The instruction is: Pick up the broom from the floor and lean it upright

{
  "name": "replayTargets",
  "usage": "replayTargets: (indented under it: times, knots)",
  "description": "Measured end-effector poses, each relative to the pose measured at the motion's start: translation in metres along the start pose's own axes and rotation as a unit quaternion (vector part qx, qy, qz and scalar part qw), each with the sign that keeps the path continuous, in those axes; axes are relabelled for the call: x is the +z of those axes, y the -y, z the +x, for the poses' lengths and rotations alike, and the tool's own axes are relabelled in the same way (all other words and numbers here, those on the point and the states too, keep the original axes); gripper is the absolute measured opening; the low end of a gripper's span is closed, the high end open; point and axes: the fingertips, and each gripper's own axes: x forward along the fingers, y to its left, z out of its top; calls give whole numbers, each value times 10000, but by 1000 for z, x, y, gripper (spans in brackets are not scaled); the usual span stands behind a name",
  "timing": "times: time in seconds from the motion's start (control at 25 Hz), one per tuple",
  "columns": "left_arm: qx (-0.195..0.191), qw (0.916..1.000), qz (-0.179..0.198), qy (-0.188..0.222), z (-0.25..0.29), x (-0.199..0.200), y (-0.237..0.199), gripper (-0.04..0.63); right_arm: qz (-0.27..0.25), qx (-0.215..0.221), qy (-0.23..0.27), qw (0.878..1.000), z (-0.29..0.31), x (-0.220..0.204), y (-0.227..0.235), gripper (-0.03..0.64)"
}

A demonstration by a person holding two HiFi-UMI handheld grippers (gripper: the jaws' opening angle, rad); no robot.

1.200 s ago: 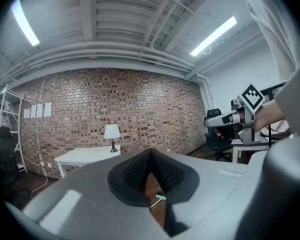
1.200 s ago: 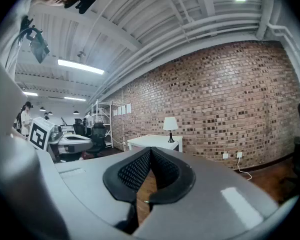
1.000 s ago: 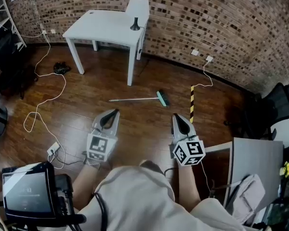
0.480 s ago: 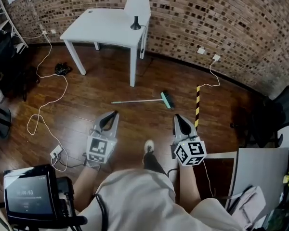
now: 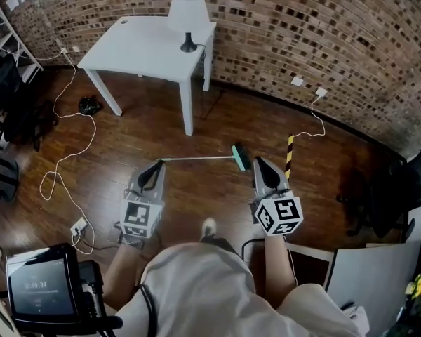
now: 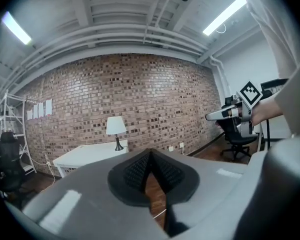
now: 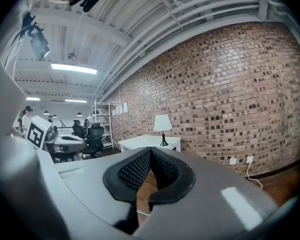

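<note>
Broom (image 5: 196,159) flat on the wood floor (image 5: 217,125), just ahead of both grippers, green head (image 5: 240,156) toward the right, near a yellow-and-black striped strip (image 5: 290,156). Left gripper (image 5: 156,168) pinched together, nothing between the pads — tip near the handle's free end. Right gripper (image 5: 259,163) likewise closed and empty, just beside the head. White table (image 5: 144,44) with lamp (image 5: 186,12) beyond, by the brick wall (image 5: 302,27).

Dark wood floor (image 5: 144,142) under flat broom (image 5: 200,159), loose white cable (image 5: 92,126), white table (image 5: 144,44)
</note>
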Motion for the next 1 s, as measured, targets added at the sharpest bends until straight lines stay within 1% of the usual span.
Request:
replayTargets:
  times: [0.12,0.24,0.36,0.56,0.68,0.76,0.88,1.0]
  knots:
    - [87,9999,32,-51,23,4,4,2,-206,99,-70,9997,22,1,22,14]
    - [141,9998,20,-131,33,3,7,2,-363,304,-121,9988,36,1,29,14]
    - [147,9997,57,-200,45,2,2,2,-297,507,-30,9983,51,4,32,14]
    - [202,9994,70,-259,47,-1,-7,2,-99,526,-4,9986,62,-2,30,14]
    - [256,9993,104,-240,53,4,-15,2,-93,586,-47,9982,71,-1,28,14]
    - [268,9992,84,-277,55,0,-17,2,-114,629,-100,9979,75,-3,26,14]
    - [338,9988,111,-338,56,-5,-22,2,-241,692,-235,9970,82,-6,24,14]
    - [446,9980,116,-422,57,-13,-29,2,-514,820,-395,9945,93,-12,19,14]
